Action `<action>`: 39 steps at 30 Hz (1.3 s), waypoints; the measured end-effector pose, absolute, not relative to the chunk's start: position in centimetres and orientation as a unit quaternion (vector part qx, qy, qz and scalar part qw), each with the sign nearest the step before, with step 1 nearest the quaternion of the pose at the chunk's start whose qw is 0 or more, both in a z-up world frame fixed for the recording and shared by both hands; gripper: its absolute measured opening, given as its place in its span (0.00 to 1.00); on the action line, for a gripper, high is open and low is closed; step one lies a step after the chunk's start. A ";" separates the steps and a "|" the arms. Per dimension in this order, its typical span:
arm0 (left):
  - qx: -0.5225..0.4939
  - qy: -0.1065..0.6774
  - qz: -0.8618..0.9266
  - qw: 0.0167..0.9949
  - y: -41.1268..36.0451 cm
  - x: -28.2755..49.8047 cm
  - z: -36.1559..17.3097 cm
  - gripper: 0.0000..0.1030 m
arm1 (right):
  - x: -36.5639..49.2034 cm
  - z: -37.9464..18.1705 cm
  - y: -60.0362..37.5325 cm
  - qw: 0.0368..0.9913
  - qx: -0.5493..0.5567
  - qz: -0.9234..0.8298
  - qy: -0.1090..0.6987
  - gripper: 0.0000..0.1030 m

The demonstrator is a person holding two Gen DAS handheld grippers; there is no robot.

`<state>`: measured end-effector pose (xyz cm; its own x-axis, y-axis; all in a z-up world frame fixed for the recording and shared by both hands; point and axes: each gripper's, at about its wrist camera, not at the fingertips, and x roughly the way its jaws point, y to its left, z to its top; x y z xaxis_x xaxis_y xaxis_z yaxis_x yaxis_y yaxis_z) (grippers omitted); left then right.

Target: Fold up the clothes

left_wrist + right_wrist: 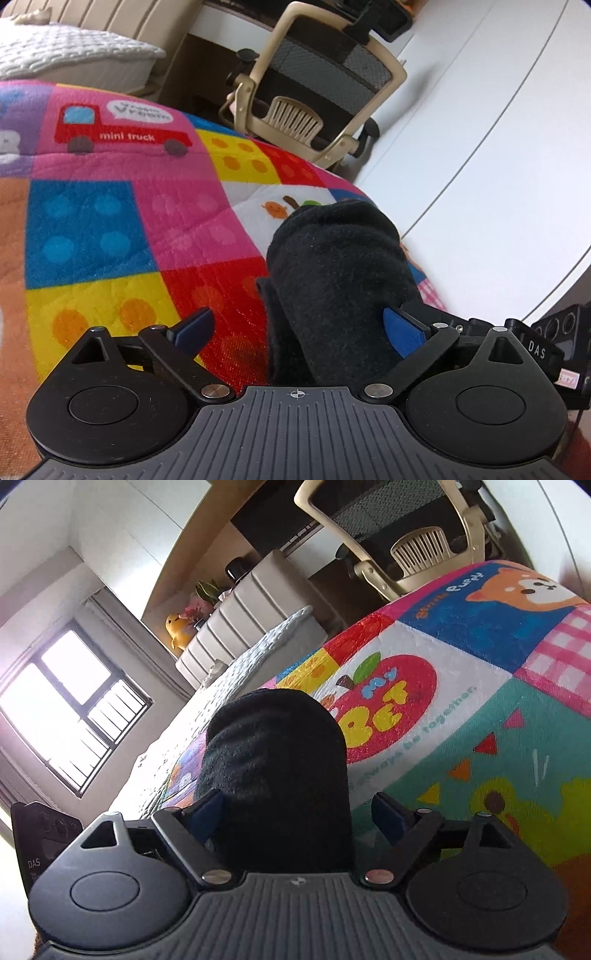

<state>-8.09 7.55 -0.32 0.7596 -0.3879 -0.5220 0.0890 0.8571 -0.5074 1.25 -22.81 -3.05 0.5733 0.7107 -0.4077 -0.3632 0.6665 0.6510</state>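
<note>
A black knitted garment [332, 280], rolled or folded into a thick bundle, lies on a colourful patchwork blanket [110, 229]. In the left wrist view it sits between the fingers of my left gripper [299, 328], which is open; the right blue pad [402, 332] touches the cloth, the left pad [195, 328] stands apart. In the right wrist view the same black bundle [277, 768] fills the gap of my right gripper [295, 816], also open, with the left pad [207, 816] against the cloth. The near end of the bundle is hidden under both gripper bodies.
A beige mesh office chair [317, 85] stands beyond the blanket's far edge. A white wardrobe wall [480, 147] is to the right. A bed with a white quilt [236, 657] and padded headboard lies by a window [70, 705]. The other gripper's body [554, 343] shows at the right edge.
</note>
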 end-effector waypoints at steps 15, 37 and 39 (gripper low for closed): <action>-0.208 0.295 -0.149 0.920 5.2 -5.8 0.9 0.86 | 1.8 -1.7 -24.0 0.852 0.256 0.309 0.336 0.70; -0.296 0.327 -0.162 0.883 9.2 -5.4 -1.5 0.92 | 4.4 -2.4 -21.8 0.798 0.292 0.346 0.397 0.73; -0.291 0.324 -0.159 0.886 9.0 -5.2 -0.9 0.88 | 4.5 -2.3 -21.9 0.798 0.299 0.348 0.391 0.73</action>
